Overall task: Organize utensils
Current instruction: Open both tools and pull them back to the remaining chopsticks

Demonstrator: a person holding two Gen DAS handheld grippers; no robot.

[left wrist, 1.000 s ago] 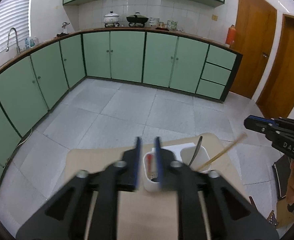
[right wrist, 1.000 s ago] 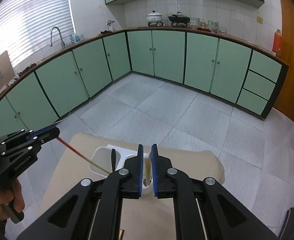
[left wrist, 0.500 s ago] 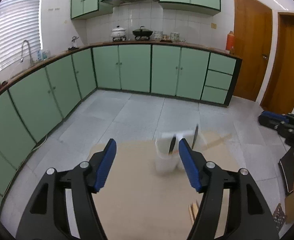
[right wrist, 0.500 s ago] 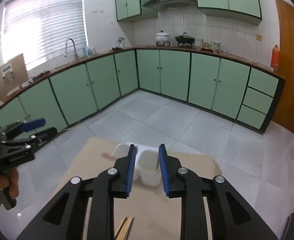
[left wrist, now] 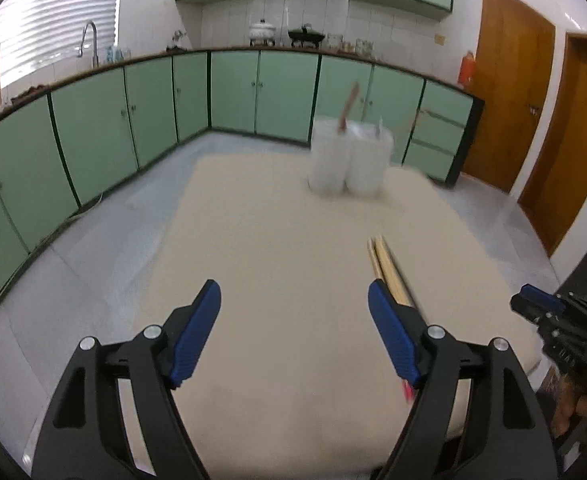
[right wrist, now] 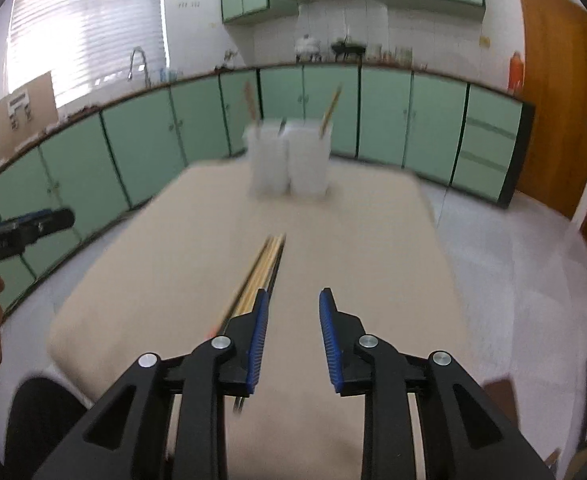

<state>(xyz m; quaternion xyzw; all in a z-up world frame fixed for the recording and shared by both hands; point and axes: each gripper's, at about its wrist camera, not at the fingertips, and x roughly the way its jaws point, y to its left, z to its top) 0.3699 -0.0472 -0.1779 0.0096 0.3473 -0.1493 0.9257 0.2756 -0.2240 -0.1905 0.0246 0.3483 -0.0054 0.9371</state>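
Note:
A white two-cup utensil holder [left wrist: 349,156] [right wrist: 289,156] stands at the table's far end, with a brown handle [left wrist: 347,108] and a chopstick [right wrist: 331,108] sticking out. A bundle of several wooden chopsticks [left wrist: 389,276] [right wrist: 265,264] lies on the beige table [left wrist: 273,240]. My left gripper [left wrist: 293,300] hovers low over the table, its jaws opening wide with nothing between them; the bundle runs under its right finger. My right gripper [right wrist: 293,300] is partly open and empty, and the bundle passes beside its left finger.
In the right wrist view the left gripper [right wrist: 25,228] shows at the left edge, held by a hand. The right gripper [left wrist: 549,316] shows at the right edge of the left wrist view. Green cabinets [left wrist: 93,140] ring the tiled floor; wooden doors [left wrist: 509,80] stand at the right.
Both grippers have pulled back from the holder and sunk toward the table. Both sets of jaws have opened, the left much wider. The chopstick bundle has come into view.

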